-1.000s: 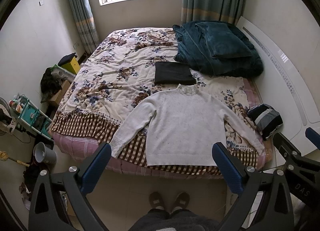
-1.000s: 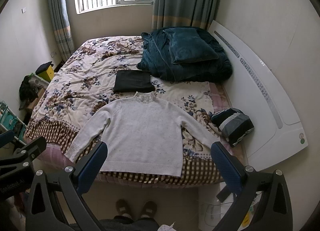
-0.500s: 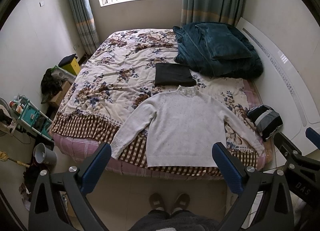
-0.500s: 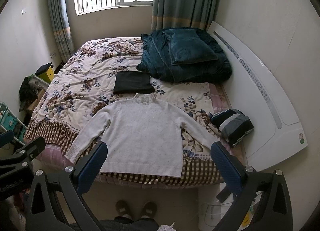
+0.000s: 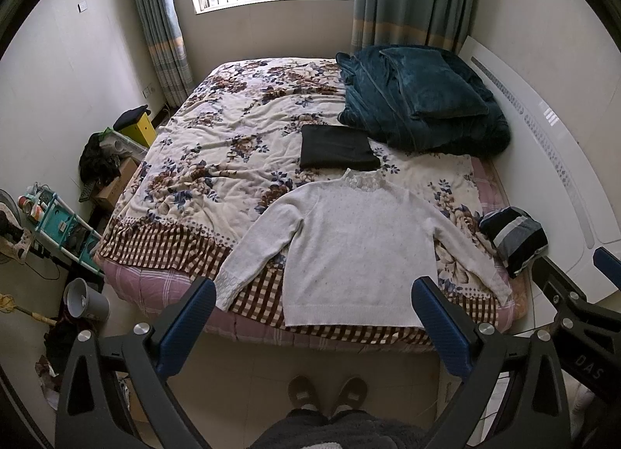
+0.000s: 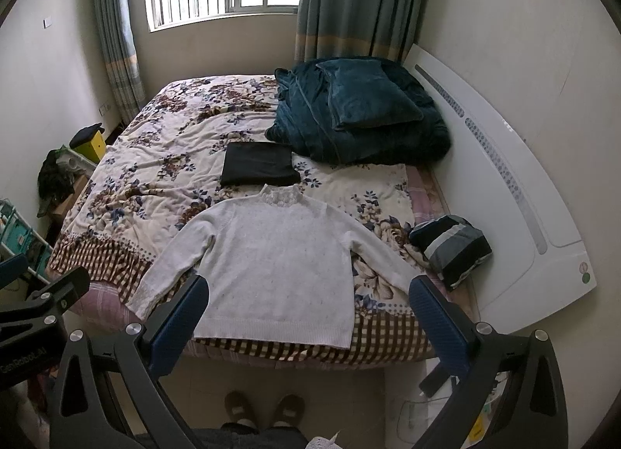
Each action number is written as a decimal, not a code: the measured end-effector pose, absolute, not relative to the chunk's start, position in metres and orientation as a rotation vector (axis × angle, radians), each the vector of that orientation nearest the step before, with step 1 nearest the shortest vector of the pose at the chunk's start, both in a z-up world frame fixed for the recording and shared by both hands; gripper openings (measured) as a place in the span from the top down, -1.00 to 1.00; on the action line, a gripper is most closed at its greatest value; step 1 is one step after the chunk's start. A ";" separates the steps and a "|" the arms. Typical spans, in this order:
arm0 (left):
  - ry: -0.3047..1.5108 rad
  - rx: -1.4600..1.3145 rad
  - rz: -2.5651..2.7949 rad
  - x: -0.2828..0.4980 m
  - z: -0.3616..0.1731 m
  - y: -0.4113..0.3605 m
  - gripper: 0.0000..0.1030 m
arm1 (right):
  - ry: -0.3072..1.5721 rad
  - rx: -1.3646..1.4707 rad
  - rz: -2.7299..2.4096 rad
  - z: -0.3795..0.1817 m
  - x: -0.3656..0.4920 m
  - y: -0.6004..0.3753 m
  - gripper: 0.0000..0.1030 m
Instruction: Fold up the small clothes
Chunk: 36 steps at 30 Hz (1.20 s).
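White sweater (image 5: 351,251) flat on bed, bucket (image 5: 83,299) only in left view

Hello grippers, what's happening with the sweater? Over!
Left gripper open, right gripper open, both above the floor short of the bed. White sweater flat, unfolded, sleeves spread. Nothing lying on it; black folded cloth just beyond collar.

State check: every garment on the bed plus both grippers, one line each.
White knit sweater: spread flat, sleeves out, unfolded, hem at bed edge.
Black cloth: folded into a rectangle, lying above the sweater's collar.
Striped dark garment: bundled, at the bed's right edge.
Teal plush blanket: heaped, pillow on top.
Left gripper: open, empty.
Right gripper: open, empty.
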<state>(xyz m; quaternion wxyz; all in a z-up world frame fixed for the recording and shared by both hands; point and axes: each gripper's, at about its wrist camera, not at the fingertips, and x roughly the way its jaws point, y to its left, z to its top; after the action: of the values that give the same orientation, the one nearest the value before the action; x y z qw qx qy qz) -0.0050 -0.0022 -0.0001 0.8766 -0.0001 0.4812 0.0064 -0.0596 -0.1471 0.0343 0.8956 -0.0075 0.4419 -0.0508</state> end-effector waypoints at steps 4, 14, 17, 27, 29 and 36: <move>1.003 -0.001 0.012 -0.005 0.000 -0.002 -1.00 | 0.916 -0.016 -0.104 0.034 -0.061 -0.147 -1.00; 1.001 -0.001 0.011 -0.006 0.000 -0.002 -1.00 | 0.914 -0.016 -0.107 0.034 -0.063 -0.147 -1.00; 1.000 -0.001 0.012 -0.005 0.000 -0.002 -1.00 | 0.912 -0.016 -0.107 0.033 -0.063 -0.146 -1.00; 1.001 -0.005 0.008 -0.001 0.003 -0.001 -1.00 | 0.912 -0.013 -0.106 0.035 -0.062 -0.146 -1.00; 1.003 0.000 0.001 0.000 0.003 -0.001 -1.00 | 0.911 -0.014 -0.106 0.035 -0.062 -0.146 -1.00; 0.966 0.036 0.019 0.038 -0.011 -0.009 -1.00 | 0.923 0.024 -0.182 0.025 -0.033 -0.156 -1.00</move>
<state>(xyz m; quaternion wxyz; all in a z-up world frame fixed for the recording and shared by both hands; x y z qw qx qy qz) 0.0384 -0.0091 -0.0108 0.8855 0.0172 0.4643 0.0090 -0.0331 -0.1564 0.0249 0.8912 0.0117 0.4449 -0.0878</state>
